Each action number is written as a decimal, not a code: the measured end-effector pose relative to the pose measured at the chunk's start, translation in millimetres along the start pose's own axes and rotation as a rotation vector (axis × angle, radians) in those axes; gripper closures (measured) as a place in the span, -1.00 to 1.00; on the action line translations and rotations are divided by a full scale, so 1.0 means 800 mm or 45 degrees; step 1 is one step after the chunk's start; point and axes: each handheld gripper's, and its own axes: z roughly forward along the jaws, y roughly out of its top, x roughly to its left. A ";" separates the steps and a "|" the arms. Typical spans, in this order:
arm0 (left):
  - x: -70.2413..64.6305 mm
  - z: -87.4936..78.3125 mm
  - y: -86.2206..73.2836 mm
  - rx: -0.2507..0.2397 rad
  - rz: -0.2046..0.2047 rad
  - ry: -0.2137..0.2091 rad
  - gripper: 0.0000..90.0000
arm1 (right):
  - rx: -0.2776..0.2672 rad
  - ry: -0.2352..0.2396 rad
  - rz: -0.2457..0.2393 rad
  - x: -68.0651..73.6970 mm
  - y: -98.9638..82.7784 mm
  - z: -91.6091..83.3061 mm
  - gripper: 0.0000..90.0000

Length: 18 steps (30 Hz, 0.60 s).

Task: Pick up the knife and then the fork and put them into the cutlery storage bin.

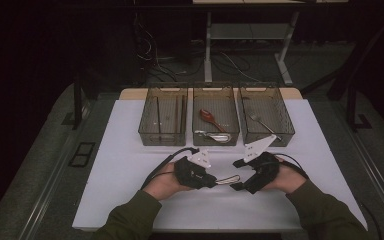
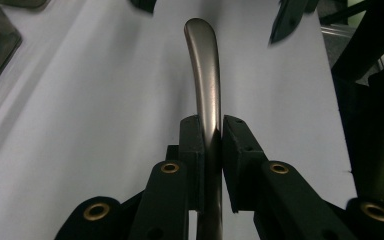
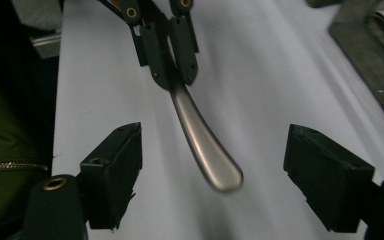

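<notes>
Two olive sleeves enter from the bottom of the high view, and we see a black gripper in each hand above the white table [image 1: 130, 150]. Our left gripper [image 1: 215, 181] is clamped on a metal utensil handle [image 2: 205, 75], whose rounded end sticks out toward the right gripper [image 1: 236, 175]. In the right gripper view that handle end [image 3: 207, 150] sits between the wide-apart jaws without touching either pad; nothing is gripped there. Beyond the hands stand three clear bins in a row: the left bin [image 1: 163, 131], the middle bin [image 1: 216, 136] with a wooden spoon [image 1: 211, 118], and the right bin [image 1: 267, 137] with a fork [image 1: 257, 121].
</notes>
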 end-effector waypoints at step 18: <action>-0.004 0.001 0.028 0.045 0.086 -0.041 0.75 | 0.234 0.207 -0.111 -0.002 0.032 0.042 0.36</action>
